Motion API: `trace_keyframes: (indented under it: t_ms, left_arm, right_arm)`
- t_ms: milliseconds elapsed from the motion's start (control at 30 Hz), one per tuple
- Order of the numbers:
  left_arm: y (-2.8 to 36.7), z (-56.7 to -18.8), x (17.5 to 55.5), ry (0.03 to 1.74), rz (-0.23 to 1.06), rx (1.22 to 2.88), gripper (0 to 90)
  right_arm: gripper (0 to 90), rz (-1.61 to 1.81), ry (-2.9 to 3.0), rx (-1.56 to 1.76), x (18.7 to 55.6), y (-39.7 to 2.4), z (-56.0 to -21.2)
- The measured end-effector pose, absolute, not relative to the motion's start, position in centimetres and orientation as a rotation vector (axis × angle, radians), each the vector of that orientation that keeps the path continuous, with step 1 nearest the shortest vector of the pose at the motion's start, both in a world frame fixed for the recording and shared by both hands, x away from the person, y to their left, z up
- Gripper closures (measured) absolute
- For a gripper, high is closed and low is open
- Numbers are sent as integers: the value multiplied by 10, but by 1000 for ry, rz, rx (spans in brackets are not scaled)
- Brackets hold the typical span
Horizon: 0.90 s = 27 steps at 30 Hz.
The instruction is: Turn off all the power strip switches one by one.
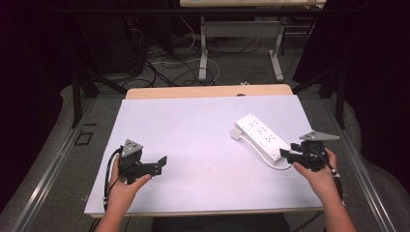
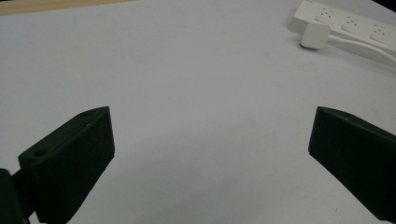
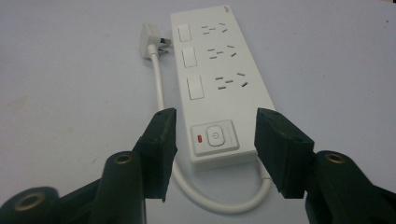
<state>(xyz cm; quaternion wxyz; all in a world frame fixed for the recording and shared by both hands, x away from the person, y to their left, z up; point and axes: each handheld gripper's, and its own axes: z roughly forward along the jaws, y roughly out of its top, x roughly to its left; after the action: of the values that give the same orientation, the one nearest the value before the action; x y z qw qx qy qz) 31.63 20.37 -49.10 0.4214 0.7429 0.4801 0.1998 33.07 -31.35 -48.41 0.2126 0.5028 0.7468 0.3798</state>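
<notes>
From the high view, the white plastic power strip point(image 1: 259, 135) lies diagonally on the pale table point(image 1: 193, 140), right of centre; the right gripper point(image 1: 290, 155) covers its near end. The left gripper point(image 1: 157, 163) sits well apart.

Left gripper view: jaws wide apart, holding nothing, strip cut off at the corner, white plug point(image 2: 314, 35) beside it.

Right gripper view: jaws open, straddling the switch end, pads not quite touching; the white cord point(image 3: 219, 198) loops partly behind them.

Bare table point(image 2: 196, 93) lies open between and ahead of the left gripper's point(image 2: 210, 154) jaws; power strip point(image 3: 219, 84) end and cable point(image 3: 161, 88) occupy the right gripper's point(image 3: 212, 140) gap
</notes>
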Motion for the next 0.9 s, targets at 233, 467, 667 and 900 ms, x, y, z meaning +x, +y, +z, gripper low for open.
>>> trace_keyframes:
  t_ms: [233, 467, 667, 900]
  left_arm:
    - [204, -492, 314, 1197, 519, 1862, 5]
    - [206, -494, 312, 1210, 515, 1852, 7]
    - [208, -494, 311, 1217, 514, 1850, 9]
    - [210, -493, 311, 1223, 516, 1834, 12]
  right_arm:
    - [559, 1060, 2121, 1394, 339, -314, -483]
    - [610, 1039, 2154, 1389, 348, -312, -482]
    - [693, 1009, 2204, 1365, 357, -306, -482]
    - [773, 952, 2244, 1358, 366, -300, -485]
